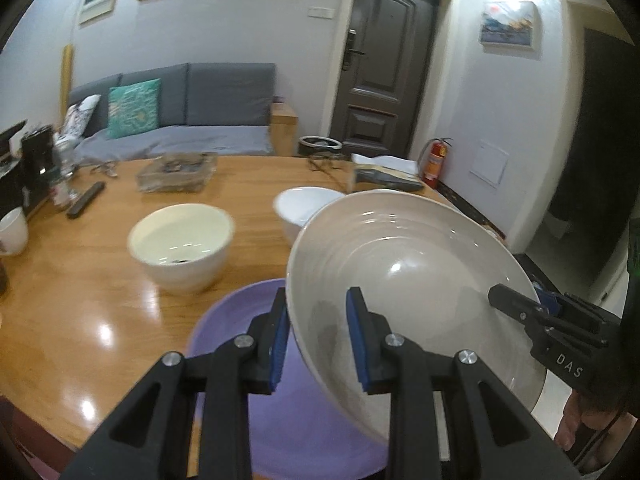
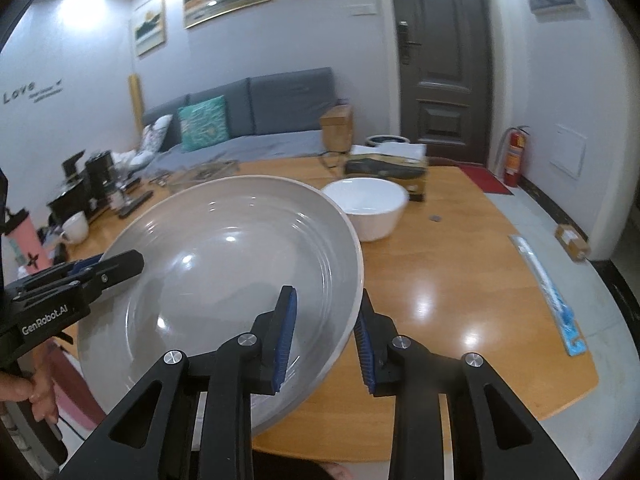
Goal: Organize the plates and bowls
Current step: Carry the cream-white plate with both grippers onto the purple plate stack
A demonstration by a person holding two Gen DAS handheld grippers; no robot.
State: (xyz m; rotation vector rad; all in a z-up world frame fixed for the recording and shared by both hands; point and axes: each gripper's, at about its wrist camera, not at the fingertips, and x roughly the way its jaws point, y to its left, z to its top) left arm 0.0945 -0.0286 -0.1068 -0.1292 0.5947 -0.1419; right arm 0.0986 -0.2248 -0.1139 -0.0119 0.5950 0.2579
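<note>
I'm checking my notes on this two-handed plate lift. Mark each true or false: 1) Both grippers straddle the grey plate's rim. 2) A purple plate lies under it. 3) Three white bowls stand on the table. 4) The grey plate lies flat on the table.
1) True: left gripper and right gripper each have the rim of the grey plate between their fingers.
2) True: the purple plate lies below.
3) False: two show, a cream bowl and a white bowl.
4) False: it is held tilted above the table.
</note>
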